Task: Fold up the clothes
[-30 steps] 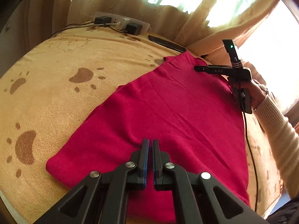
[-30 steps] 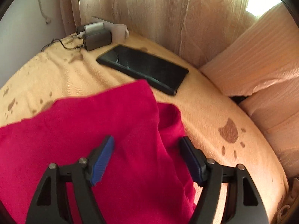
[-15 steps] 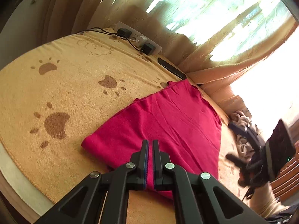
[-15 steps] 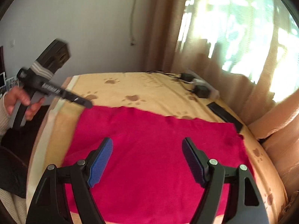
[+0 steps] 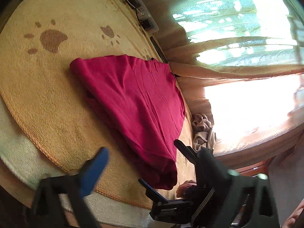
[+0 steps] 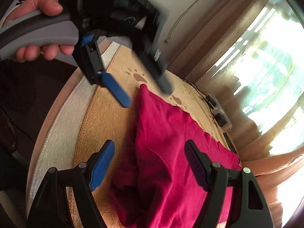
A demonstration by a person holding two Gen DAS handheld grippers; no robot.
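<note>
both grippers, left (image 5: 140, 152) opening and right (image 6: 150, 165) spread empty, are hovering over the cloth (image 5: 133, 102) seeking a fresh edge.

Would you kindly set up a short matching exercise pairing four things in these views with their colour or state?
Things:
1. folded garment
2. blanket
3. left gripper
4. crumpled cloth

Descriptions:
A. yellow with brown paw prints
B. jaws opening, nothing between them
C. crimson red
D. pale beige, bunched at the bed's edge by the curtain

Pairs: 1-C, 2-A, 3-B, 4-D
</note>
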